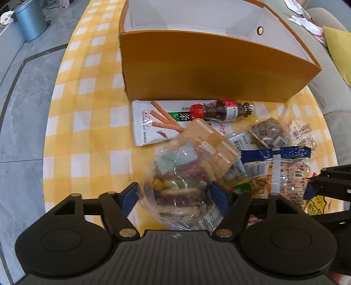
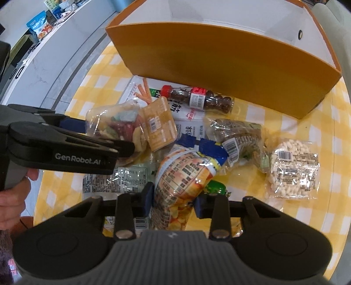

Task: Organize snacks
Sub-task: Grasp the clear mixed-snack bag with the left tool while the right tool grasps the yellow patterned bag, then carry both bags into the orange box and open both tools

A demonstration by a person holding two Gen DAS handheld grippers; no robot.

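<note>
My left gripper [image 1: 174, 194] is shut on a clear bag of mixed colourful snacks [image 1: 182, 175] with an orange header card, held just above the table; the bag also shows in the right wrist view [image 2: 122, 127]. My right gripper [image 2: 173, 202] is shut on a blue-topped chip bag [image 2: 184, 175], which also shows in the left wrist view [image 1: 283, 171]. An open orange box [image 1: 208, 72] with a white inside stands behind the snack pile; it also shows in the right wrist view [image 2: 230, 61].
On the yellow checked tablecloth [image 1: 87, 122] lie a white stick-snack packet [image 1: 153, 125], a red-capped bottle of dark balls [image 2: 197, 98], a bag of dark seeds [image 2: 239, 133] and a bag of white pieces [image 2: 294, 166]. A grey bin [image 1: 30, 19] stands on the floor at left.
</note>
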